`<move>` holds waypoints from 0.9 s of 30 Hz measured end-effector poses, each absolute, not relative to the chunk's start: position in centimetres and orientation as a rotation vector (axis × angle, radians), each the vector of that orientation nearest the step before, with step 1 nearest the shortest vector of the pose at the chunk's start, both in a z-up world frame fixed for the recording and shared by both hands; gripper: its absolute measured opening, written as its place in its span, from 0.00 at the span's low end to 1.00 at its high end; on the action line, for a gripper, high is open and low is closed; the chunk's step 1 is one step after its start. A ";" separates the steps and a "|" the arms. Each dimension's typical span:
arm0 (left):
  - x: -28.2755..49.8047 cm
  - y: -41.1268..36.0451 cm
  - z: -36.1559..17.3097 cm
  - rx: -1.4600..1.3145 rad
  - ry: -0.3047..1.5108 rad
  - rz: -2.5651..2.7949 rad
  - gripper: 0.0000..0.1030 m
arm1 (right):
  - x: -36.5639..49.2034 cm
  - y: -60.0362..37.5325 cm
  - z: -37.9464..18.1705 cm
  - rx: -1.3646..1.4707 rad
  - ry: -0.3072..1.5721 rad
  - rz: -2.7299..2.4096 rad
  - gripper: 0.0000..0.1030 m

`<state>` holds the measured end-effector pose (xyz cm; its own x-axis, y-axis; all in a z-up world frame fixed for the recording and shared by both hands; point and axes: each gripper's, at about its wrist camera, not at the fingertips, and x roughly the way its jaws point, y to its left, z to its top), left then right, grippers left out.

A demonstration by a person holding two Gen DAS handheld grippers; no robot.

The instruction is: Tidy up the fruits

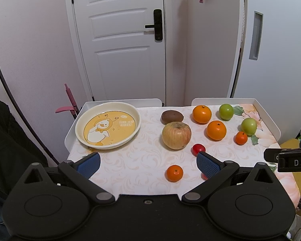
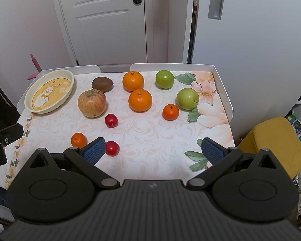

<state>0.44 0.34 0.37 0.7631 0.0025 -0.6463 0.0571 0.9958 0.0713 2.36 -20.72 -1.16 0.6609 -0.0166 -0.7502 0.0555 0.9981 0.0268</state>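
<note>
The left gripper (image 1: 148, 161) is wide open and holds nothing. The right gripper (image 2: 153, 148) is wide open too, and it holds nothing either. Both hang over the near edge of the desk (image 2: 150, 132), which has a flowery cloth on it. A round plate (image 2: 48, 91) with a duck picture sits at the far left corner, and there is no fruit in it. All the fruit lies loose on the cloth. A big yellow-red apple (image 2: 92, 103) is just beside the plate, and a brown kiwi (image 2: 102, 84) is right behind the apple. Two big oranges (image 2: 133, 81) sit close together in the middle, one behind the other. Two green apples (image 2: 164, 79) are on the right side near the flower print. A small orange (image 2: 170, 112) lies just in front of the nearer green apple. Another small orange (image 2: 78, 140) lies at the front left, close to the right gripper's left finger. One little red fruit (image 2: 111, 120) is in front of the big apple, and a second little red fruit (image 2: 112, 148) lies just beside the same blue finger pad (image 2: 94, 149). A white door (image 1: 120, 40) stands behind the desk.
</note>
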 end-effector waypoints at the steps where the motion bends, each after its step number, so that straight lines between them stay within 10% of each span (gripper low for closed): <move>1: 0.4 0.4 0.4 0.088 0.702 -0.030 1.00 | 2.4 -20.7 -1.2 0.049 0.847 -0.041 1.00; 27: 1.1 0.3 0.8 0.090 0.694 -0.036 1.00 | 2.7 -20.5 -1.1 0.052 0.848 -0.042 1.00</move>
<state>1.07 0.29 0.81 0.7681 -0.0035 -0.6404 0.0634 0.9955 0.0706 2.71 -20.49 -1.06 0.6610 -0.0162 -0.7502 0.0575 0.9979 0.0291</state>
